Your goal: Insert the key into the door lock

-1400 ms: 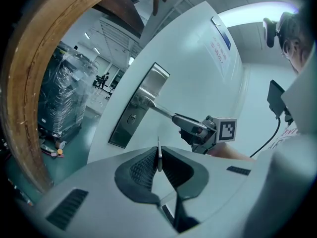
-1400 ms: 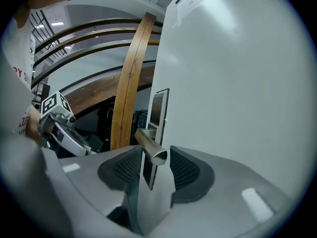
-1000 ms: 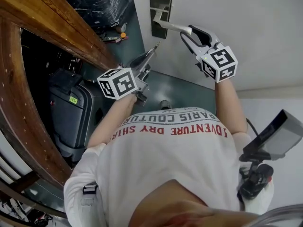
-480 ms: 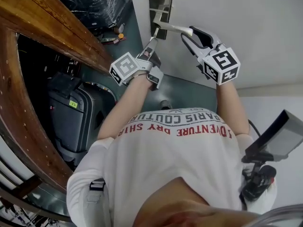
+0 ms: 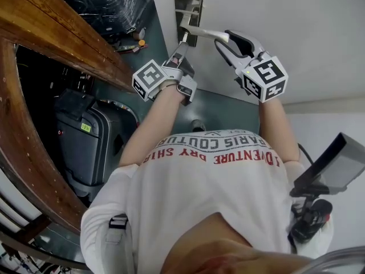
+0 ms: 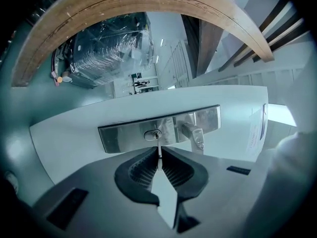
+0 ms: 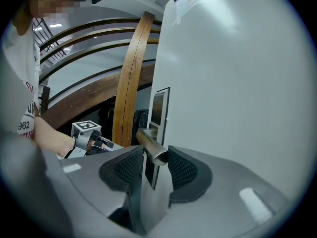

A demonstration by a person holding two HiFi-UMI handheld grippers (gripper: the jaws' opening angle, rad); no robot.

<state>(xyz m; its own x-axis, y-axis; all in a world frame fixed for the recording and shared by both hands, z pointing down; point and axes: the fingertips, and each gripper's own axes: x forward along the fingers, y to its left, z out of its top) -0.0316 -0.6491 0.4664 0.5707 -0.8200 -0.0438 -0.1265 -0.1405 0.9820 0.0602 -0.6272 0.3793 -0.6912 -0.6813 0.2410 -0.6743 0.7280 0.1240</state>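
Two left-hand jaws are pressed together on a thin metal key (image 6: 159, 148), which the left gripper (image 6: 159, 155) holds edge-on so that the blade sticks straight out ahead of the pads. The key's tip sits at the mouth of the keyhole (image 6: 155, 134); whether it has gone in I cannot tell. The keyhole is set in a long brushed-steel plate (image 6: 121, 138) on the pale door (image 7: 237, 108), and the door handle (image 7: 151, 146) is mounted on the same plate just beside it.

The right gripper (image 7: 155, 158) has its jaws standing wide, closed around the free end of that handle, with the round bar filling the gap between the ribbed pads. In the head view this gripper reaches in from the right and the left one from below, and their tips are near each other at the plate. Each gripper carries a marker cube, and both forearms stretch forward from a person in a white printed shirt (image 5: 211, 181). A curved wooden beam (image 5: 68, 33) runs along the left, with a dark suitcase (image 5: 85, 144) standing beyond it.
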